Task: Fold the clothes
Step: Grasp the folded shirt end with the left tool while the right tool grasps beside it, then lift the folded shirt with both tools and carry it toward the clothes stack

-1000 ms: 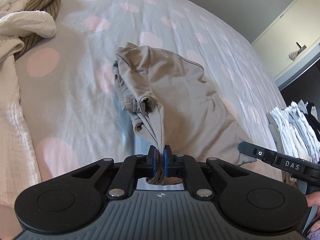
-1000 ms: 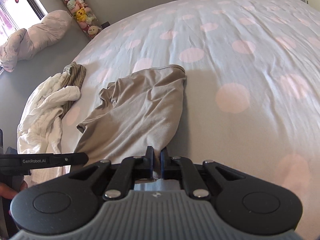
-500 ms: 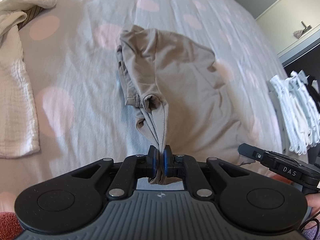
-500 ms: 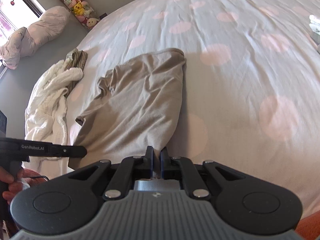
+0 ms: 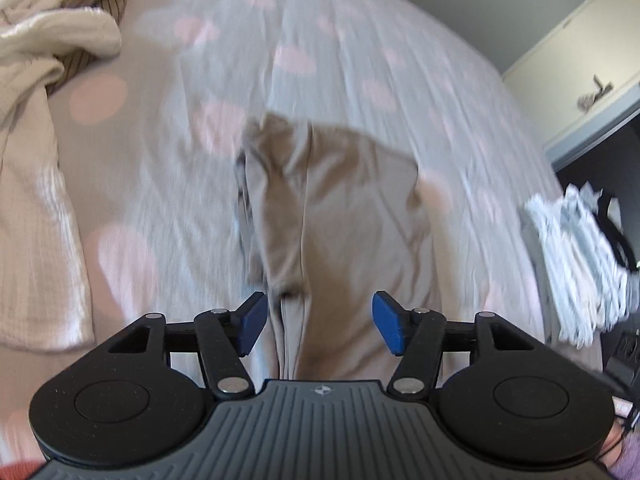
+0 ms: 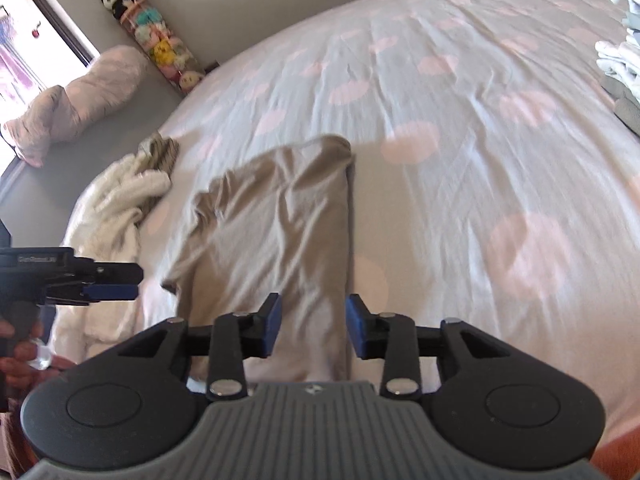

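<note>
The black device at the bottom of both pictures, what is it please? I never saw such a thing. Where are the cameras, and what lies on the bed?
Each picture comes from a camera mounted on a handheld two-finger gripper; a person holds one in each hand. The left gripper and right gripper are both open and hold nothing. Between their blue pads lies a beige garment, spread on a bed cover with pink dots. A white and striped clothes pile lies to the left, light-coloured clothes to the right.
</note>
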Available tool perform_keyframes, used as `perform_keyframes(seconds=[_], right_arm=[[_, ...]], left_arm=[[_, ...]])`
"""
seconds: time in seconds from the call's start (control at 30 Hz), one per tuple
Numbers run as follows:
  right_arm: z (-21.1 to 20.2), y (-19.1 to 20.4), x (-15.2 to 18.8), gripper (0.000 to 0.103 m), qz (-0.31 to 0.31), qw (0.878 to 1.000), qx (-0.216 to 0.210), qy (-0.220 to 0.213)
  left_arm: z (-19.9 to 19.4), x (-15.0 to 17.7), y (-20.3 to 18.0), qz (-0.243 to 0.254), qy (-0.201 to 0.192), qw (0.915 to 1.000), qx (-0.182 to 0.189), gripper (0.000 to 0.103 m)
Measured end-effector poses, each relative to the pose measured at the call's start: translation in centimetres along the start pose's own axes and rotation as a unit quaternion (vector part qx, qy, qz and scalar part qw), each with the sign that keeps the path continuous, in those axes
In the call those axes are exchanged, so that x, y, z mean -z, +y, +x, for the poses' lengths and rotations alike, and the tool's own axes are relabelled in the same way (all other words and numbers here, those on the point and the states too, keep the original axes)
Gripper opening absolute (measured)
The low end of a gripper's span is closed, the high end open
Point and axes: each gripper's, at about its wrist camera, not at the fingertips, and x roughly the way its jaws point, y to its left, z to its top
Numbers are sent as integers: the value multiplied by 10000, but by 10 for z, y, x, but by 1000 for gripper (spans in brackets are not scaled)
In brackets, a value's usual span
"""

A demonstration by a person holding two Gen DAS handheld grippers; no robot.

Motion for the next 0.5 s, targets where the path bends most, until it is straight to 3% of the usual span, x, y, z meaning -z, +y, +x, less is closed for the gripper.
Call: perform_keyframes(seconds=[0.1,0.5], right_arm=[[2,-1,-11,51,36,9997,-113,-194],[52,-24,-39,53,297,9985,-246,-395]], left_arm=[[10,-11,4,-35,-304,9995,-105,58],[75,-28,42,-459,-581,9972,63,58]])
